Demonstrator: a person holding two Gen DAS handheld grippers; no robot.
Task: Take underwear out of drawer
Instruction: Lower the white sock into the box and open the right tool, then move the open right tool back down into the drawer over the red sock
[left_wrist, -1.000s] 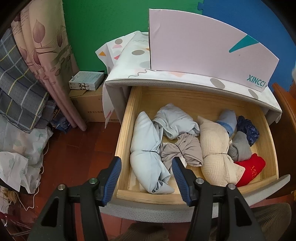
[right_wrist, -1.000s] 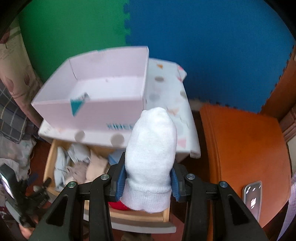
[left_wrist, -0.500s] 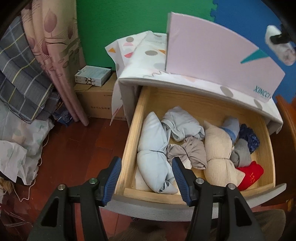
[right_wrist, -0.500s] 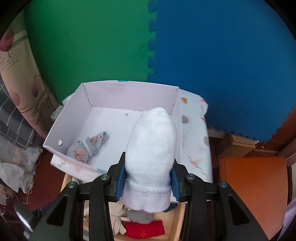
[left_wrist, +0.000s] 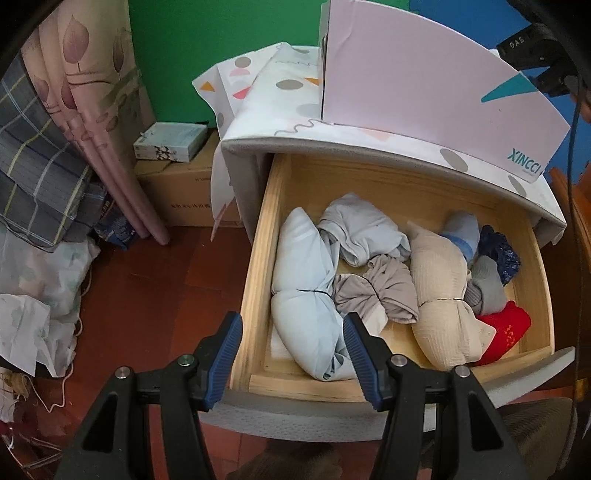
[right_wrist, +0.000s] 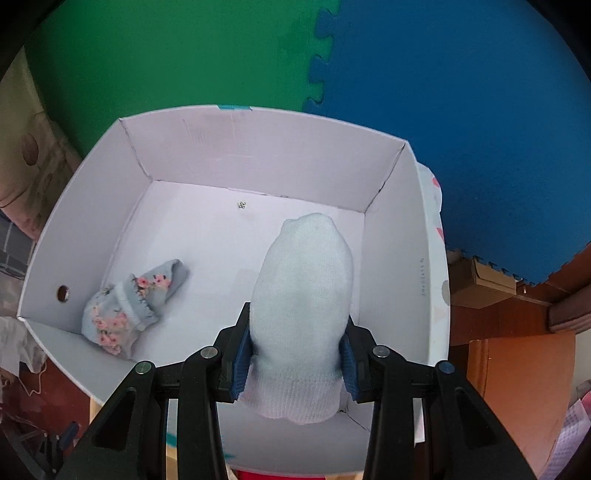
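My right gripper (right_wrist: 295, 354) is shut on a white rolled bundle (right_wrist: 301, 306) and holds it over the inside of the pale pink box (right_wrist: 258, 144). A grey floral bundle (right_wrist: 129, 306) lies in the box at the left. My left gripper (left_wrist: 291, 343) is open and empty above the front edge of the open wooden drawer (left_wrist: 258, 258). The drawer holds several rolled clothes: a light blue roll (left_wrist: 306, 291), a grey-brown one (left_wrist: 376, 291), a beige one (left_wrist: 439, 299), a red one (left_wrist: 506, 332).
The pink box (left_wrist: 424, 85) stands on the cabinet top (left_wrist: 280, 96) above the drawer. A curtain (left_wrist: 92, 110), a cardboard box (left_wrist: 177, 192) and piled cloth (left_wrist: 33, 288) are at the left on the red floor. An orange wooden surface (right_wrist: 524, 398) is at the right.
My right gripper has moved forward and down with the white bundle, from in front of the pink box to over its inside. My left gripper has shifted a little left over the drawer front.
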